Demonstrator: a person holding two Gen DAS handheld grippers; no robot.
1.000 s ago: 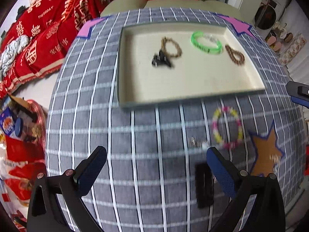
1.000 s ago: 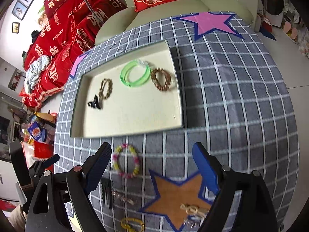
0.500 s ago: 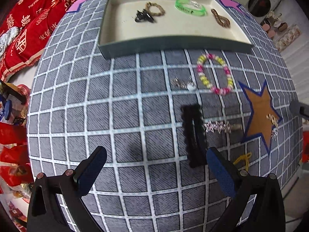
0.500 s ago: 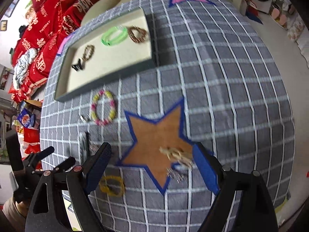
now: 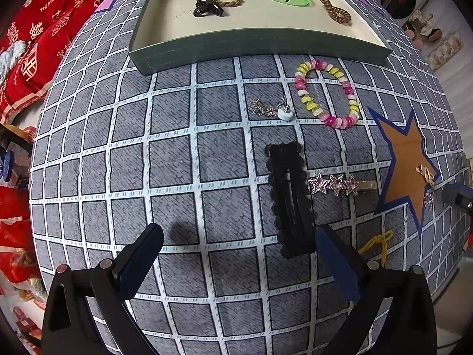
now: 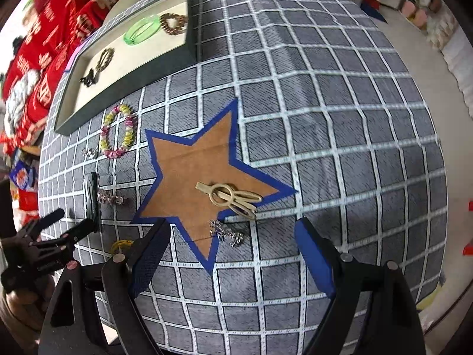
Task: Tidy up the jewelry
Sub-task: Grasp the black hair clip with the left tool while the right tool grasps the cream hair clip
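step: reaching for loose bits | both jaws spread, empty | next: my right gripper (image 6: pixel 227 251) pinches gold clip (image 6: pixel 229 196) at 12, then tray (image 5: pixel 260 44)

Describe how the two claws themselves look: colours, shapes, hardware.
Both match. The left claw and right claw each have two flat, paddle-shaped dark blue textured fingers on black angular plastic arms with triangular cutouts. Small round silver and reddish pivot screws sit at the joints. No cables or sleeves show.
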